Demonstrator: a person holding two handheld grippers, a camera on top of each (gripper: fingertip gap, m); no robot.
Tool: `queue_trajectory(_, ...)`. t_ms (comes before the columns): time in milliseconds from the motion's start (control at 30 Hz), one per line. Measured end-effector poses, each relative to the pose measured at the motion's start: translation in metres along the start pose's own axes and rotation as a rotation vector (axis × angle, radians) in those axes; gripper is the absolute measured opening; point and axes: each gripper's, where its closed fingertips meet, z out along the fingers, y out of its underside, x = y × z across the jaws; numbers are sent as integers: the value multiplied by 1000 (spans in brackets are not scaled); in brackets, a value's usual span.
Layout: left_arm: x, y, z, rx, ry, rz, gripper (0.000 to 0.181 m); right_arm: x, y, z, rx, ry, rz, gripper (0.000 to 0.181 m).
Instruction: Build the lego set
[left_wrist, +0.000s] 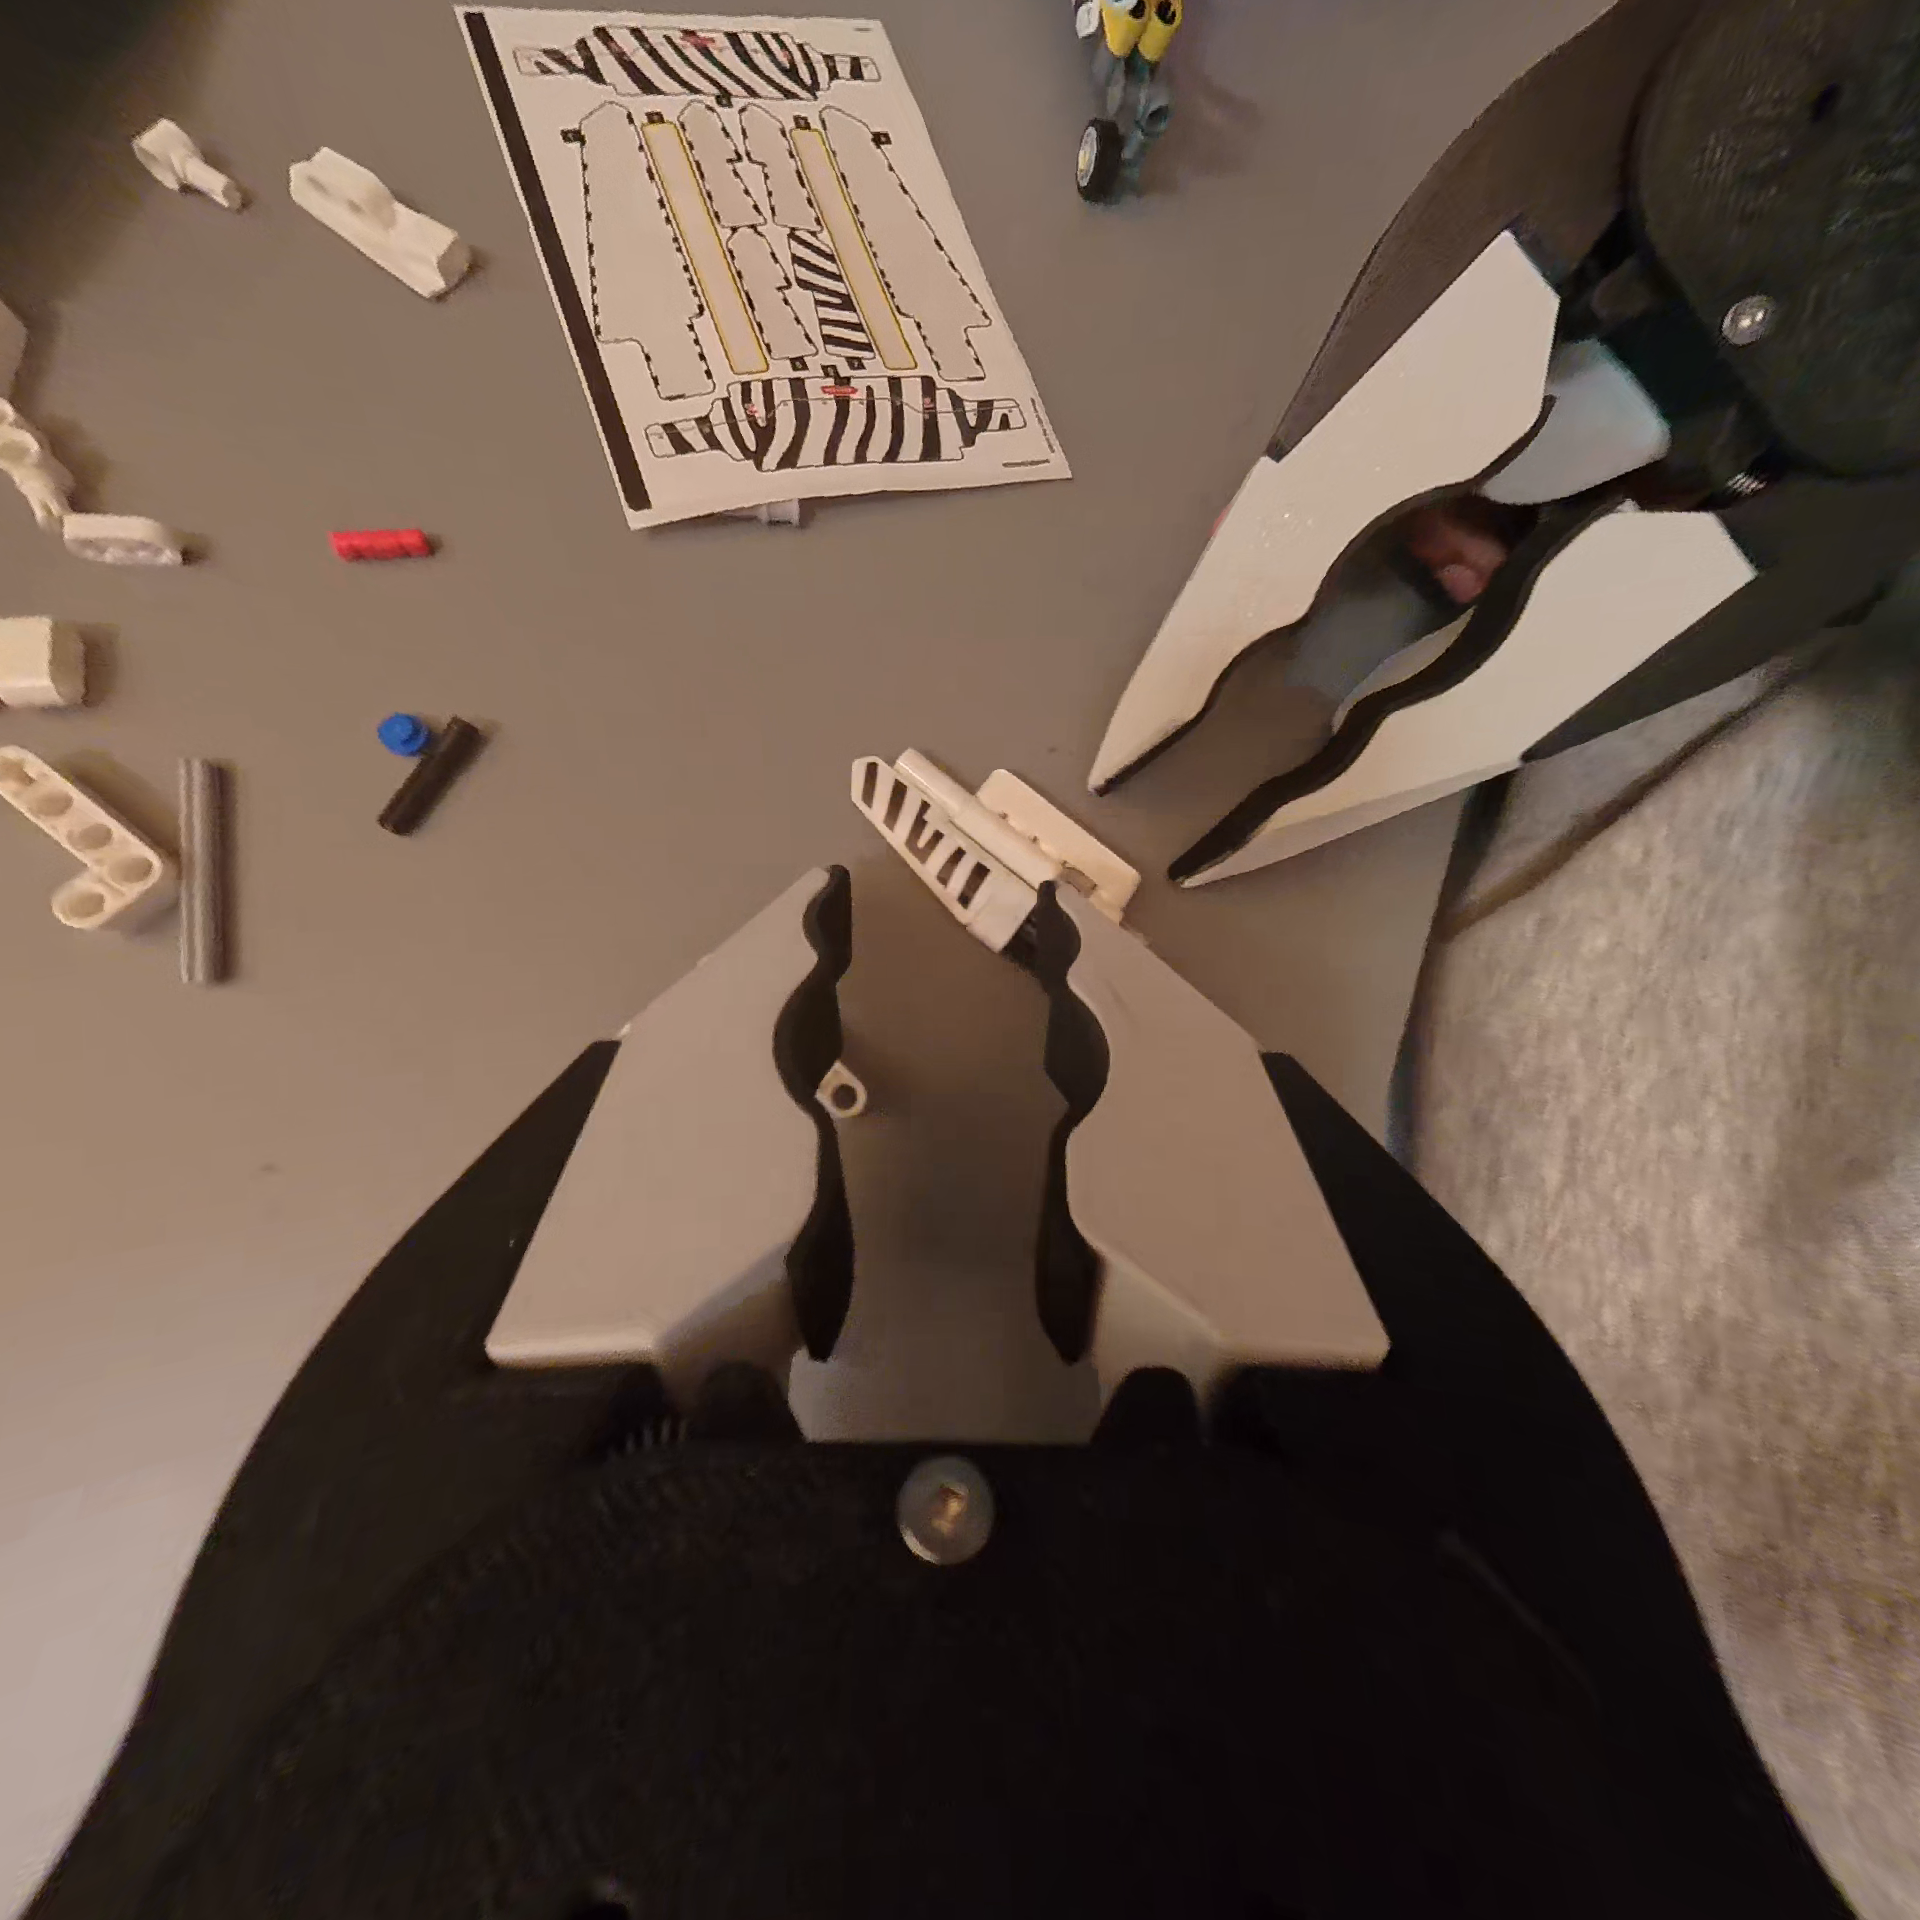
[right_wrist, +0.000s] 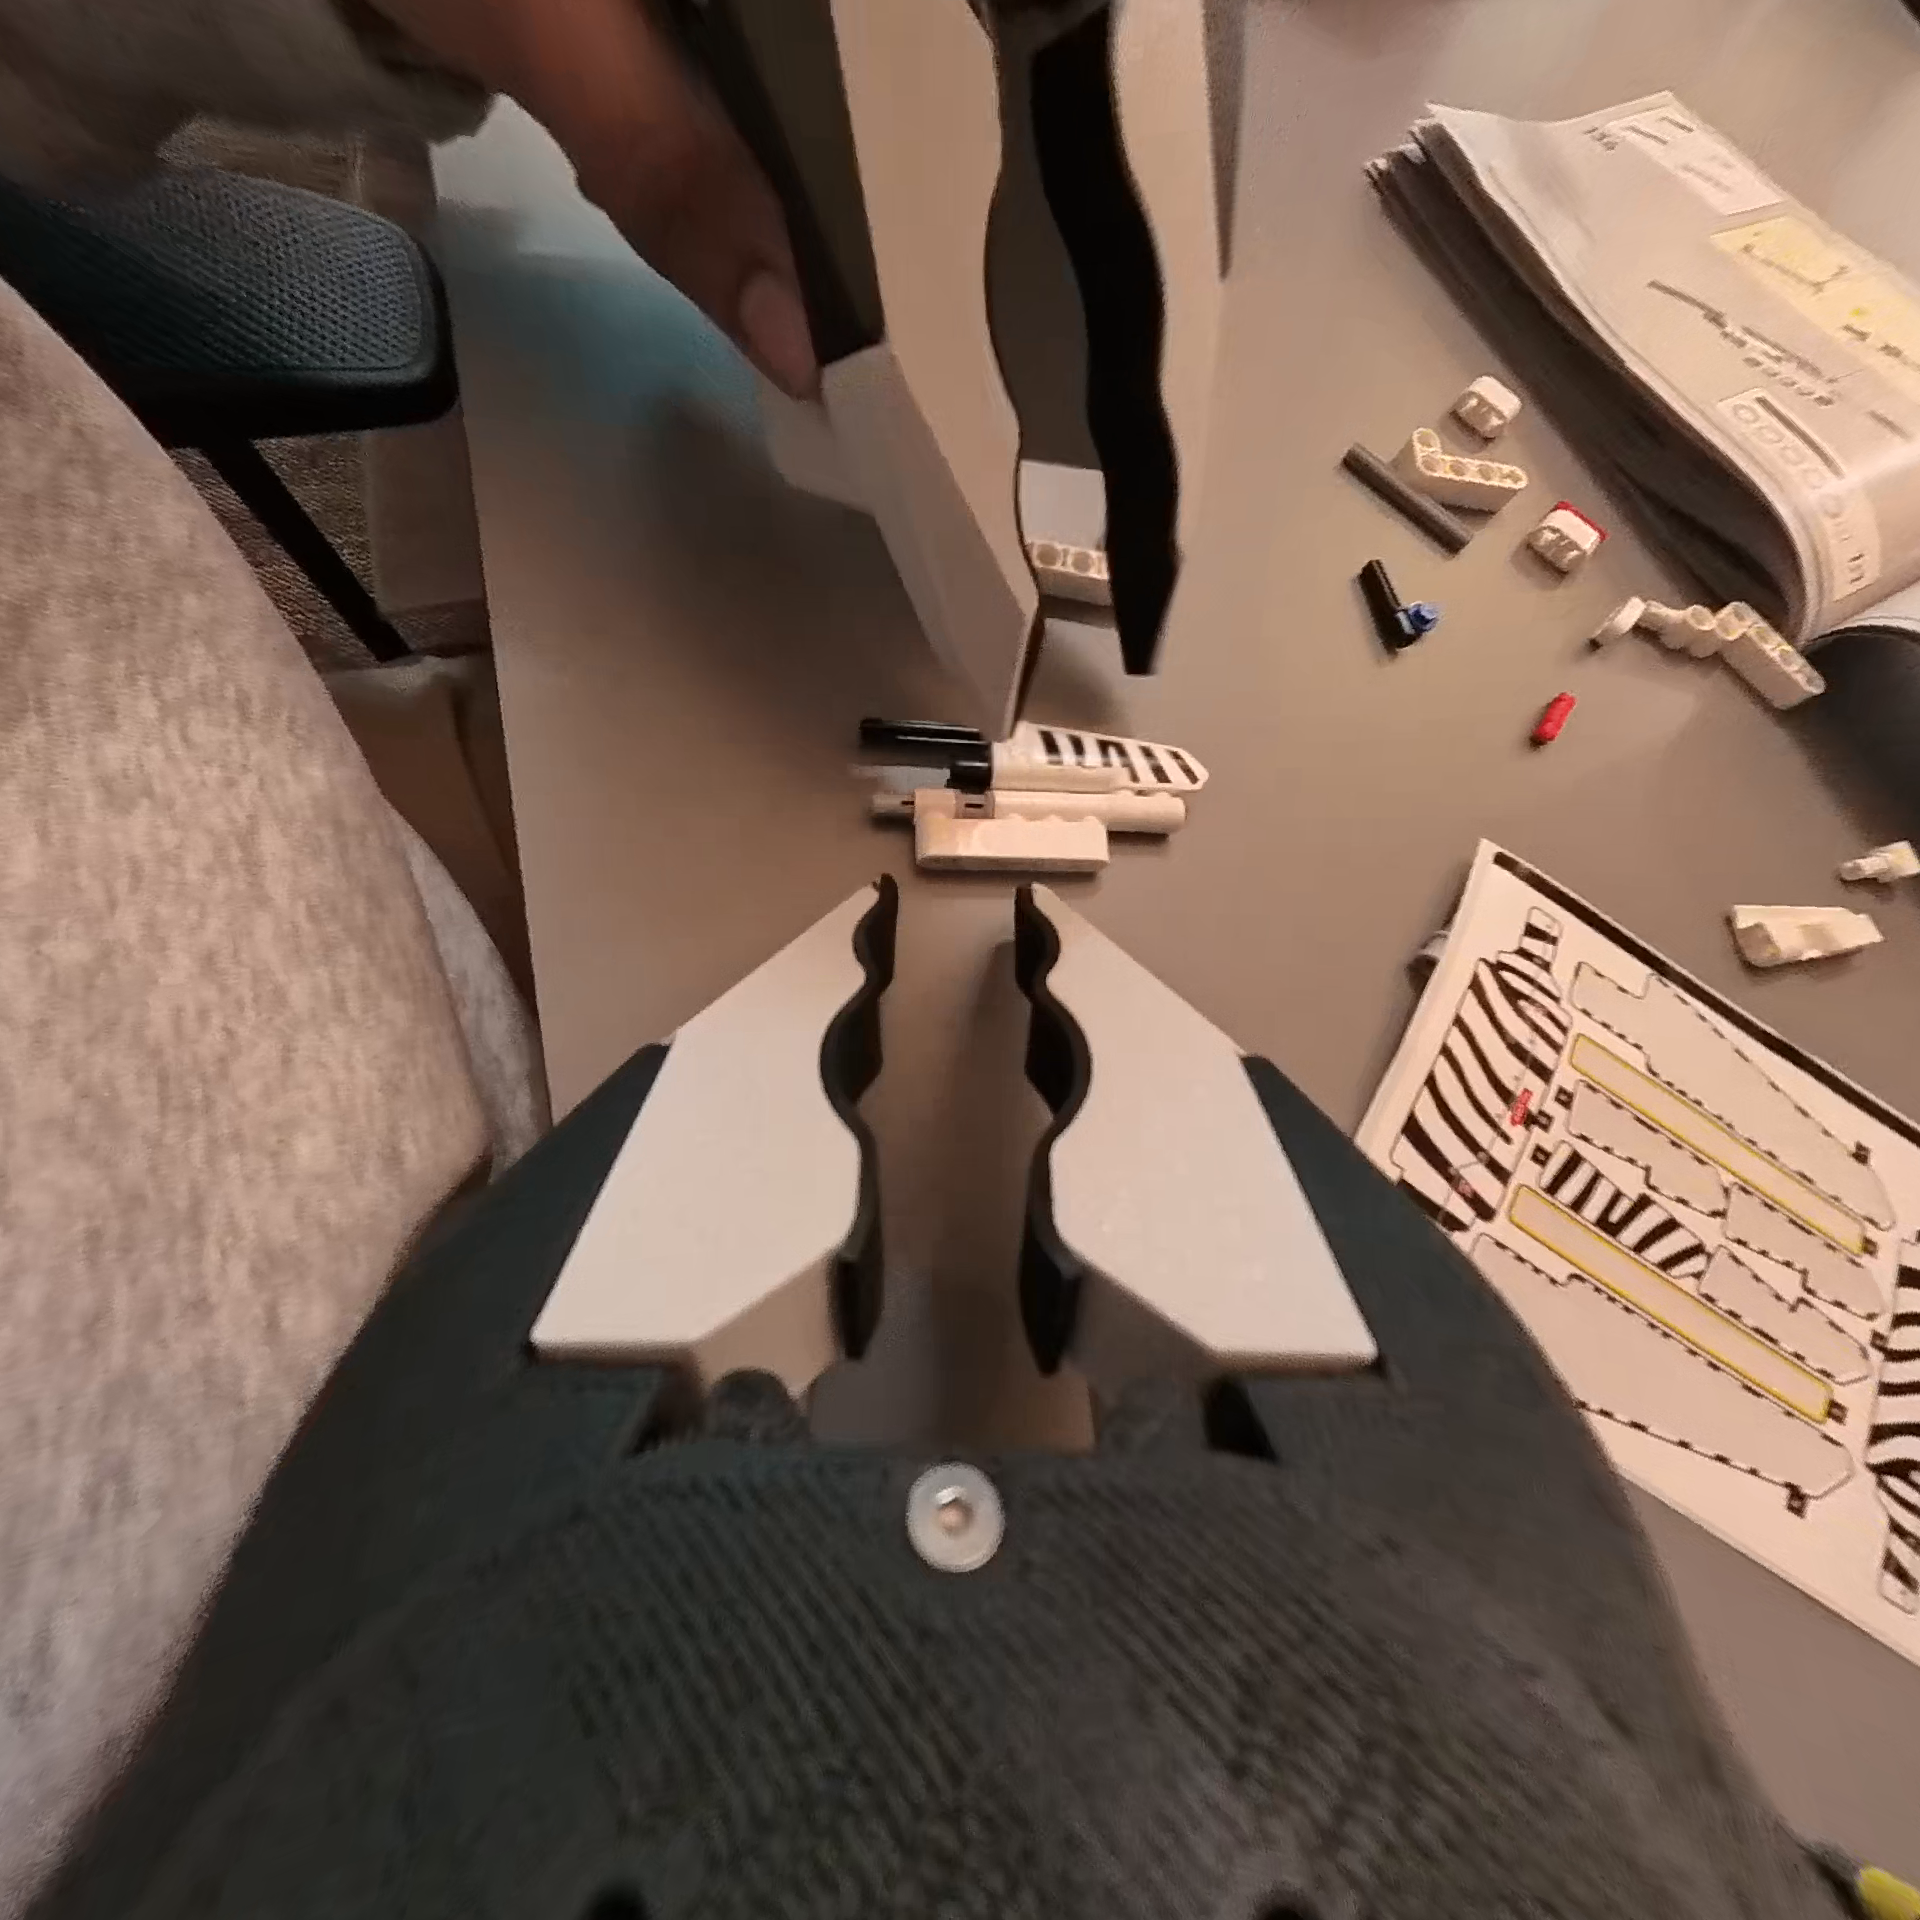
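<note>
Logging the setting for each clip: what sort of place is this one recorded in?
Probably a desk in a home or office. A plain grey tabletop holds scattered lego pieces, a sticker sheet and an instruction booklet; a mesh-backed office chair stands beside it.

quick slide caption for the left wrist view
Left gripper, fingers open, beside a zebra-striped white Lego assembly on the grey table, right gripper opposite.

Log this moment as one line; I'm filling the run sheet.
stage: approach | left gripper: open, one finger beside striped white assembly | right gripper: open, just short of it | assembly: on table, ungrasped
</note>
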Motion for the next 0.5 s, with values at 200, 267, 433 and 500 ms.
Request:
queue_trajectory(200, 3, -11, -8, 112, 12, -60, 30, 13, 3, -6, 14, 39, 23, 22)
queue_trajectory(267, -1, -22, -12, 173, 9, -72, 28, 18, 1, -9, 40, 38, 49, 22)
queue_trajectory(433, -11, -60, -29, 385, -37, -8, 11, 32, -5, -18, 119, 37, 115, 22)
queue_trajectory(500, -15, -74, -38, 487, -75, 35, 0, 42, -3, -22, 130, 67, 108, 22)
